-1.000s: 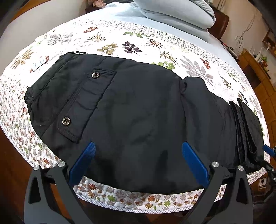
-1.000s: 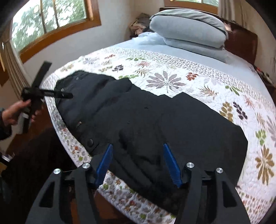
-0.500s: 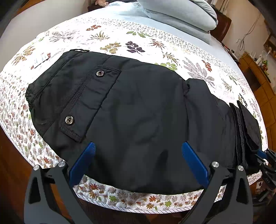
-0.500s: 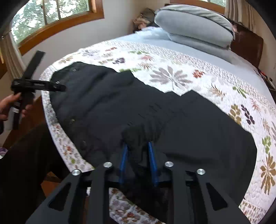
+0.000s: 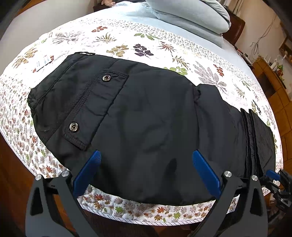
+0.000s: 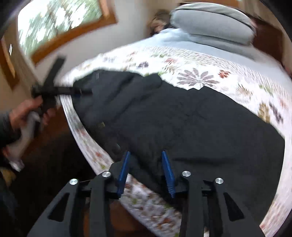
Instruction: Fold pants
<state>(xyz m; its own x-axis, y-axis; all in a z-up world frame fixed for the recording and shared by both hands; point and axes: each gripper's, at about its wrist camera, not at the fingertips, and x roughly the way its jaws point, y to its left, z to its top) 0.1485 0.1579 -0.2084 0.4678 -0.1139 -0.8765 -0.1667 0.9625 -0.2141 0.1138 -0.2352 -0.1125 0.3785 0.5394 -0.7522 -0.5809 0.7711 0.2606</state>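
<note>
Black pants (image 5: 146, 118) lie flat across the floral quilt (image 5: 164, 45), waistband and snap pocket at the left, folded leg ends at the right. My left gripper (image 5: 146, 154) hovers open and wide over the pants' near edge, nothing pinched. In the blurred right wrist view the pants (image 6: 191, 124) run along the bed's edge. My right gripper (image 6: 146, 153) sits at their near edge, its jaws opening with a hump of black fabric between the pads. A hand (image 6: 27, 113) holds the left gripper (image 6: 54, 89) at the far end.
Grey pillows (image 5: 191, 16) are stacked at the head of the bed. A wood-framed window (image 6: 60, 21) is on the left wall. Wooden furniture (image 5: 273, 82) stands at the right, and the bed's edge drops to a wooden floor.
The right gripper closed on a fold of the pants' edge half a second ago and its pads have since spread apart. The right view now blurs with motion. The left gripper has stayed put.
</note>
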